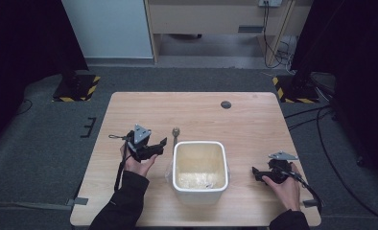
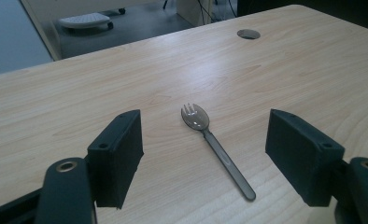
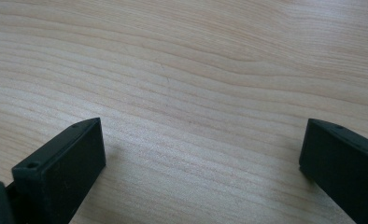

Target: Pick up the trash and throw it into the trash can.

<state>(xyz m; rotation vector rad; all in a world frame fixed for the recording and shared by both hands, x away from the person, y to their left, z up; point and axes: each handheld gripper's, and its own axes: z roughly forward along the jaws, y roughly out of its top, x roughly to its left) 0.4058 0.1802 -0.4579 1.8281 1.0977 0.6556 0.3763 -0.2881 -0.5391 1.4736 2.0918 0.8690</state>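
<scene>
Spork: a dark spork [image 2: 213,145] is lying flat on the bench [image 2: 285,79], tines pointing away from the left hand-held gripper, handle running back toward it; in the high view the spork [image 1: 175,134] is sitting just beside the tub's far left corner.
Left hand-held gripper: the left hand-held gripper [image 2: 205,154] is hovering over the bench with its jaws standing wide, one on each side of the spork, neither pad touching it; nothing is being held. In the high view the left hand-held gripper [image 1: 159,146] is pointing toward the spork, near the tub's left wall.
Tub: a white square tub [image 1: 199,196] is standing upright at the middle of the bench's near half, between the two hands, with something pale lying on its bottom.
Right hand-held gripper: the right hand-held gripper [image 3: 201,163] is holding its jaws wide over bare wood, gripping nothing; in the high view the right hand-held gripper [image 1: 255,172] is sitting right of the tub, apart from it.
Bench: light wood, with a round cable hole [image 1: 226,104] lying near its far edge.
</scene>
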